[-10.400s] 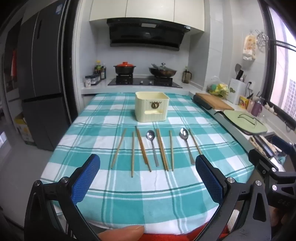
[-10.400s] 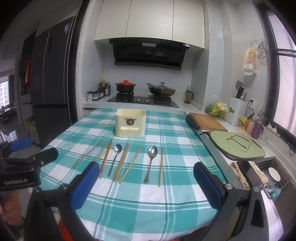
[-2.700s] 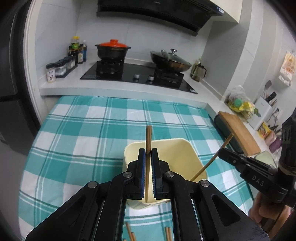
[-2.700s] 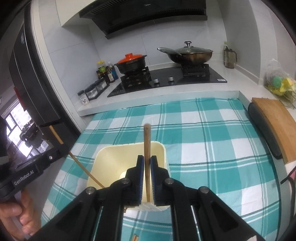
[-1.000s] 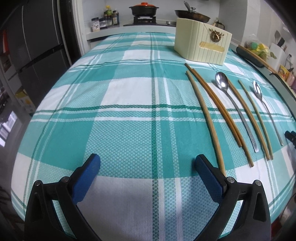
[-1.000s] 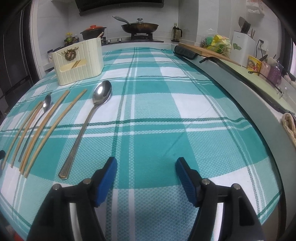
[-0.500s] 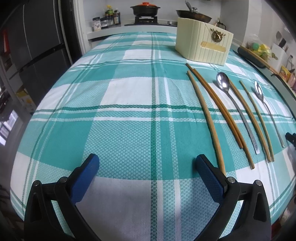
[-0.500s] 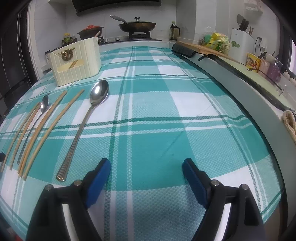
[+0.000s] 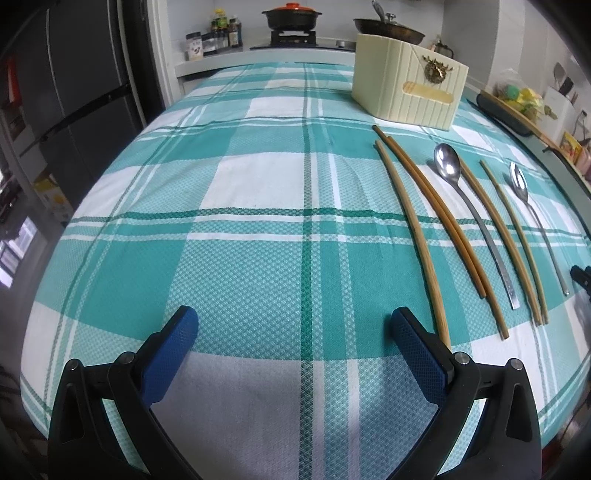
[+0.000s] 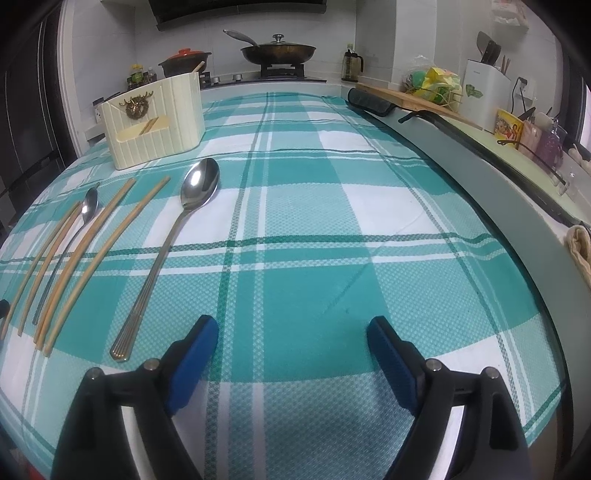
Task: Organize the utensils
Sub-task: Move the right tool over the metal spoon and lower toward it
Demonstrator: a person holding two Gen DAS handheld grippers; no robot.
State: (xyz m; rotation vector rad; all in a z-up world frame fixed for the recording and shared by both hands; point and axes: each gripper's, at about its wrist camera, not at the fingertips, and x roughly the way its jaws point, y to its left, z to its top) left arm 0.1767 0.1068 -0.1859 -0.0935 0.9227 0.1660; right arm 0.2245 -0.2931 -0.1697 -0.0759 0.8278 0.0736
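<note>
Teal checked tablecloth (image 9: 258, 184), red-lidded pot (image 9: 291, 16) and lidded wok (image 10: 277, 50) on stove — dark fridge (image 9: 85, 81) left

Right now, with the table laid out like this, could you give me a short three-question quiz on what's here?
1. How many spoons lie on the checked cloth?
2. True or false: the cream holder lies tipped on its side.
3. What lies at the right end of the utensil row? A fork, B spoon, C knife.

Key: 1: two. 2: false, it stands upright. 3: B.
</note>
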